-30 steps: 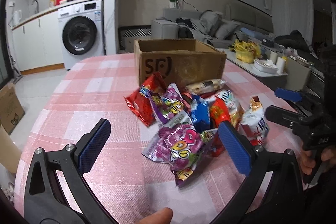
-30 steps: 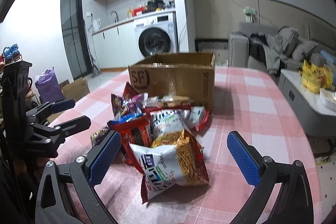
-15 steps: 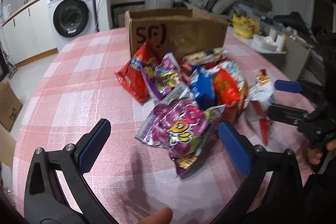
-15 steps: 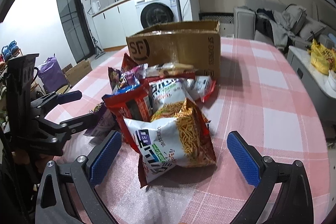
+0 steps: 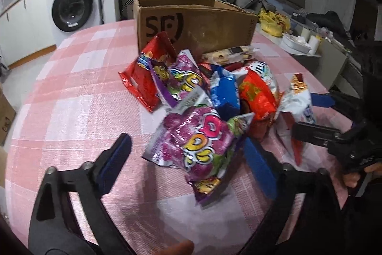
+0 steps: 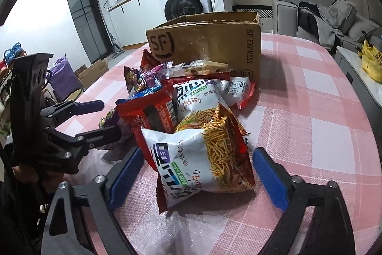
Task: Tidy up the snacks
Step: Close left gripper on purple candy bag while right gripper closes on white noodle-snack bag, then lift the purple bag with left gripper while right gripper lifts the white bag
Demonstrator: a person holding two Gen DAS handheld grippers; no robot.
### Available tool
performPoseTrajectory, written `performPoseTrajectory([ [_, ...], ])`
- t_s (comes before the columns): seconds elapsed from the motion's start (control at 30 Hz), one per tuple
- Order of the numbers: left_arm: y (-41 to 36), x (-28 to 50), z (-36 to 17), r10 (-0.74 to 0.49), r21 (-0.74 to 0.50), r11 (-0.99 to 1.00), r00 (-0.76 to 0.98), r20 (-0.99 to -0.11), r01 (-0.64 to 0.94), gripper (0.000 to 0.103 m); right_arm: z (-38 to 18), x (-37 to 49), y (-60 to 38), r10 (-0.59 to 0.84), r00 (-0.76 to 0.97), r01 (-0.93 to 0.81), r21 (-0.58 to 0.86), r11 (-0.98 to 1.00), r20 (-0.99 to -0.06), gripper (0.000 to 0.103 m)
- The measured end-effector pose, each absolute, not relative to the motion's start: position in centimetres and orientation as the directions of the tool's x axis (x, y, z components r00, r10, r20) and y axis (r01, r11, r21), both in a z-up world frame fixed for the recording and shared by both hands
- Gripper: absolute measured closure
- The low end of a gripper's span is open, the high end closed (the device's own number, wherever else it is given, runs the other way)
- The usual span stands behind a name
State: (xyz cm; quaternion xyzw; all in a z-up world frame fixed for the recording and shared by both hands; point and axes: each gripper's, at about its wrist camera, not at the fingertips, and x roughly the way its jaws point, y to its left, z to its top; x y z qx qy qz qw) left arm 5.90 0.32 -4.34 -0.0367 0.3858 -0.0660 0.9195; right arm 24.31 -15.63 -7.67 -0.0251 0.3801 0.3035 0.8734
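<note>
A heap of snack bags lies on the pink checked tablecloth [image 5: 71,99] in front of an open brown cardboard box [image 5: 203,23] marked SF. My left gripper [image 5: 185,147] points down at the nearest purple bag [image 5: 195,140]. Its jaws are closing, the bag lies between them, and the blue pads [image 5: 119,149] stand clear of it. My right gripper [image 6: 197,157] straddles a white bag of fried noodle sticks [image 6: 191,159]. Its jaws are closing too, and its pads [image 6: 267,173] sit just beside the bag's edges. Red [image 5: 145,78] and blue [image 5: 225,92] bags lie behind.
The box [image 6: 210,44] stands right behind the heap. A washing machine [image 5: 71,8] and counter are beyond the table on the far left, a grey sofa [image 6: 334,16] on the far right. A low side table holds a yellow bag [image 5: 274,20]. A person's hand [image 5: 353,178] holds the right tool.
Both grippers have tipped downward and come closer to the heap. Their jaws have narrowed, the left around the purple bag and the right around the white noodle bag.
</note>
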Motion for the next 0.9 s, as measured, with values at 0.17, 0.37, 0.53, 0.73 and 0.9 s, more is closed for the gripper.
performPoseTrajectory([
  [0.17, 0.2, 5.8, -4.5, -0.217, -0.158, 0.976, 0.679, -0.701, 0.148, 0.047, -7.6, 24.4, -15.5, 0.508, 0.526, -0.549, 0.185, 0.815, -0.682, 0.013],
  [0.37, -0.1, 5.3, -4.3, -0.246, -0.176, 0.969, 0.691, -0.680, 0.173, 0.061, -7.6, 24.3, -15.3, 0.501, 0.526, -0.552, 0.172, 0.816, -0.687, 0.013],
  [0.53, 0.1, 4.6, -3.8, -0.256, -0.185, 0.966, 0.702, -0.664, 0.178, 0.065, -7.6, 24.3, -15.1, 0.493, 0.529, -0.551, 0.163, 0.819, -0.690, 0.013],
  [0.73, 0.2, 3.5, -2.6, -0.254, -0.181, 0.967, 0.728, -0.636, 0.179, 0.066, -7.6, 24.2, -14.8, 0.483, 0.538, -0.557, 0.138, 0.819, -0.691, 0.019],
  [0.9, 0.7, 2.8, -1.5, -0.249, -0.187, 0.968, 0.750, -0.613, 0.168, 0.066, -7.1, 23.5, -15.2, 0.504, 0.552, -0.565, 0.146, 0.812, -0.665, 0.044],
])
